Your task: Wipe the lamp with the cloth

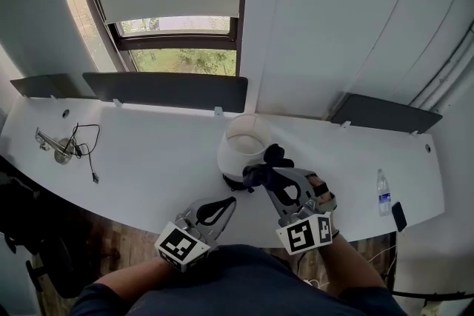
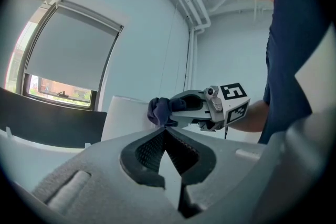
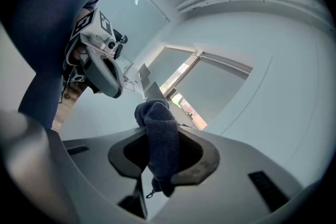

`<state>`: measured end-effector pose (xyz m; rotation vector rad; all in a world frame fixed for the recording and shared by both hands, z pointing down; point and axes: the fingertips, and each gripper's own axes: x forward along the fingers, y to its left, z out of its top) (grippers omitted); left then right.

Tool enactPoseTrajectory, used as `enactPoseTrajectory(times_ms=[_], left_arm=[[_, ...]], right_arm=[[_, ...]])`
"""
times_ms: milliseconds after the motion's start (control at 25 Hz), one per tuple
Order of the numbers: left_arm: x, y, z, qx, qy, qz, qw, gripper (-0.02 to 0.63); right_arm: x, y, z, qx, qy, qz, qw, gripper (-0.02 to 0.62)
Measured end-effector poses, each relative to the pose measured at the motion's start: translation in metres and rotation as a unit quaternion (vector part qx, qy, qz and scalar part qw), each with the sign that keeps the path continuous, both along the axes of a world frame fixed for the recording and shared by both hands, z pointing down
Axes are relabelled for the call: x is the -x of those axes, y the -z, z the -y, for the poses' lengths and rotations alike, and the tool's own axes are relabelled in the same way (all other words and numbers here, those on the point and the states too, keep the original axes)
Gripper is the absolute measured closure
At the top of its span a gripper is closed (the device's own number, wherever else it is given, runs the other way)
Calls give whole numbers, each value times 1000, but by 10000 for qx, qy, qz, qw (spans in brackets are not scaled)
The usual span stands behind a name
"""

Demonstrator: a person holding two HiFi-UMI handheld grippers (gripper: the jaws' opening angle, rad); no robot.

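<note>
A lamp with a white cylindrical shade stands on the white desk, near its front edge. My right gripper is shut on a dark blue cloth, and the bunched cloth is at the shade's right side. In the right gripper view the cloth hangs between the jaws. My left gripper is just left of the right one, in front of the lamp, its jaws closed with nothing in them. In the left gripper view the tips meet, with the shade and the cloth beyond them.
A metal fitting with a black cable lies at the desk's far left. A small water bottle and a black phone sit at the right end. Dark panels line the back edge under the window.
</note>
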<state>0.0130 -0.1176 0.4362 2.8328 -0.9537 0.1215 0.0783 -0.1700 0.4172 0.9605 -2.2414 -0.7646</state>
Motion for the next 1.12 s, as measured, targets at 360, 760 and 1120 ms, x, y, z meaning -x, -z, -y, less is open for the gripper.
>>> enactPoseTrajectory(times_ms=[360,760,1120], left_arm=[[0,-3,0,62,153,109,9998,600],[4,-16,2,233,495,345,9979,600],[-2,-27,6,281,618,561,9961,600]], right_arm=[[1,0,19,-88,87,123,9998,491],[-1,-48,22,393,303,354,9981,492],[-8,-95,23,837,427,376,9949,491]])
